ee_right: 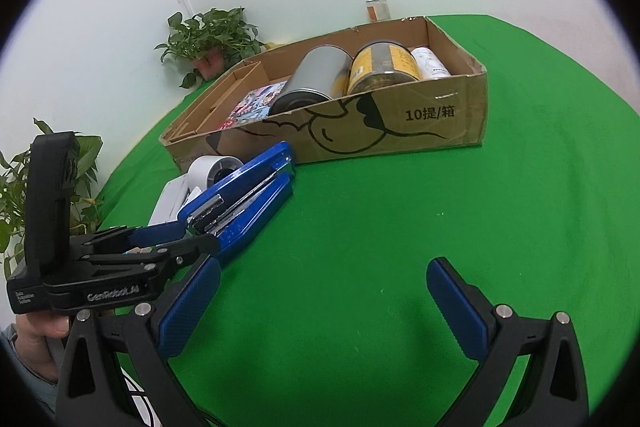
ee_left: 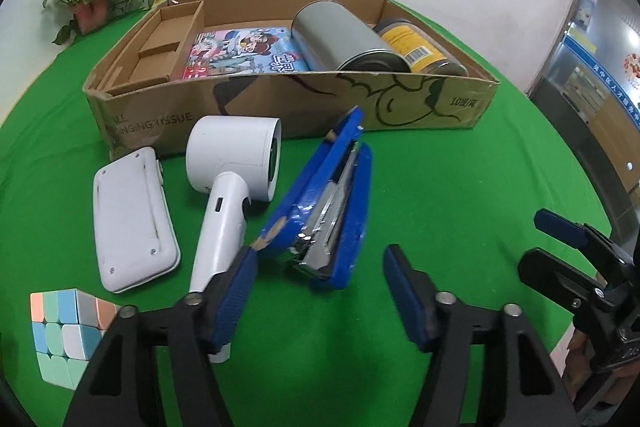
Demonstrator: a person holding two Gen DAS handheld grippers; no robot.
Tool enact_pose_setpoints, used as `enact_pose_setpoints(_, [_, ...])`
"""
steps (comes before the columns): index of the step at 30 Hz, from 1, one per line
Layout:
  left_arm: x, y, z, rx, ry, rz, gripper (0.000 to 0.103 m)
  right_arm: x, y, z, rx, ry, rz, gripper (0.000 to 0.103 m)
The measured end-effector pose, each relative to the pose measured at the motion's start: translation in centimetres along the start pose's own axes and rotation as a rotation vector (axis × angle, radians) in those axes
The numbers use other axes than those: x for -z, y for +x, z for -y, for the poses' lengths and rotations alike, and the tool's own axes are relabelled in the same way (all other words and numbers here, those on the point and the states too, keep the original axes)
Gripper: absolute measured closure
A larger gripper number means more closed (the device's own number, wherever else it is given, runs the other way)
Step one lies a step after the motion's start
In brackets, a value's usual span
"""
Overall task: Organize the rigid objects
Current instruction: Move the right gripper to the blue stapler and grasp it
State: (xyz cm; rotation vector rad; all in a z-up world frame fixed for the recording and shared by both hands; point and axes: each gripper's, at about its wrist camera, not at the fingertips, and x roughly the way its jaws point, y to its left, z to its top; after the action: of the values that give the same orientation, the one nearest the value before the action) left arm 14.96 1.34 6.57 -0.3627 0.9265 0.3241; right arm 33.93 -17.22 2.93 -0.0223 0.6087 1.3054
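Clearly the blue plastic stapler (ee_left: 324, 203) with its steel magazine lay on the green cloth (ee_left: 460, 195), just before the cardboard box (ee_left: 280, 107) and beside a white handheld fan (ee_left: 228, 187). It looked stiff, fairly heavy and smooth, best gripped across its narrow sides. Around its near end the left gripper (ee_left: 320, 291) stood half spread, pads not yet pressing. Empty, the right gripper (ee_right: 324, 303) gaped wide.

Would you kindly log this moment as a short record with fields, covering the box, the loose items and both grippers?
surface: green cloth
box: cardboard, holds grey can, yellow-labelled jar, picture book
loose items: blue stapler, white hair dryer, white case, pastel cube
left gripper: open, fingers flank the stapler's near end
right gripper: open, nothing between its fingers
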Motion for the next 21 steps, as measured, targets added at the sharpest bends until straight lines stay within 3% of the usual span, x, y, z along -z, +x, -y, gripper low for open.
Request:
enact_pose_setpoints(2, [-0.1,0.0,-0.1,0.023,-0.007,-0.012,0.052,0.1,-0.1,0.3,0.000,0.007,-0.001,0.000])
enact_pose_setpoints(8, [-0.2,0.1,1.2,0.118,0.044,-0.049,0.052,0.2,-0.2,1.8,-0.007,0.049,-0.012,0.000])
enact_pose_setpoints(13, [-0.9,-0.1,2.1,0.291,0.026,-0.052,0.049,0.4,-0.2,2.7,-0.020,0.053,-0.019,0.000])
enact_pose_setpoints(18, [-2.4,2.1,1.9,0.316,-0.046,-0.109,0.045,0.8,-0.5,3.0,-0.032,0.027,-0.026,0.000])
enact_pose_setpoints(21, [-3.0,3.7,2.2,0.274,-0.066,-0.146,0.045,1.1,-0.4,3.2,-0.055,0.027,-0.047,0.000])
